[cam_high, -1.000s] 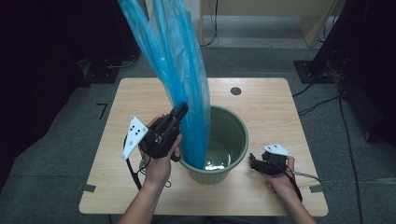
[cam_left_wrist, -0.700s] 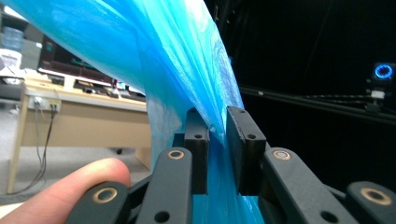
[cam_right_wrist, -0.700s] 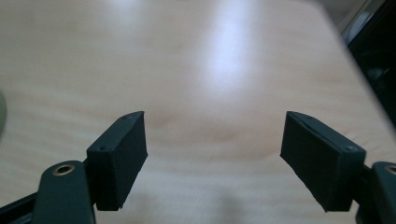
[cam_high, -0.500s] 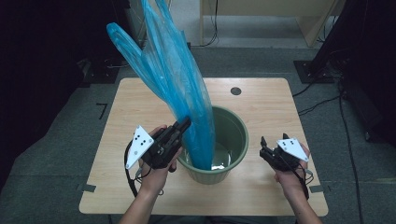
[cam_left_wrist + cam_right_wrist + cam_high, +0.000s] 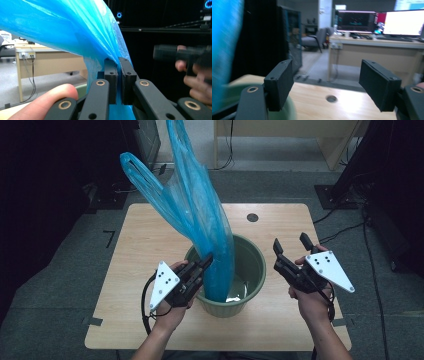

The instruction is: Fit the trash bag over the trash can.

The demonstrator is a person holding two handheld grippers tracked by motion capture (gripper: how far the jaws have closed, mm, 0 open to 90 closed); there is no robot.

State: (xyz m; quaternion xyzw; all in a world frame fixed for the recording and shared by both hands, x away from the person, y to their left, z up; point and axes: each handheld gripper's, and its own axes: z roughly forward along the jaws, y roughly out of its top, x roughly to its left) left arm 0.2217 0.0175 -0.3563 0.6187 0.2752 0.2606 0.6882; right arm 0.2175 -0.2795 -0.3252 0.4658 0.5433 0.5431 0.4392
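Clamped on the blue plastic bag [image 5: 200,215] at the green bucket's [image 5: 255,270] left rim, my left claw [image 5: 206,261] is nearer; my right claw [image 5: 290,247], jaws narrowing on nothing, lifts off the bucket's right.

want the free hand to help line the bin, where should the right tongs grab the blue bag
Probably the loose looped edge of the blue bag, which stands up clear of the green bin. Come from the right side, above the rim: the left tongs already pinch the bag at the near-left rim, and the right tongs stand open with nothing between them.

Grey carpet [image 5: 65,285] surrounds the wooden table [image 5: 150,235]. Beyond the table stand a light desk [image 5: 372,50], lit monitors [image 5: 404,22] and a grey chair [image 5: 317,37].
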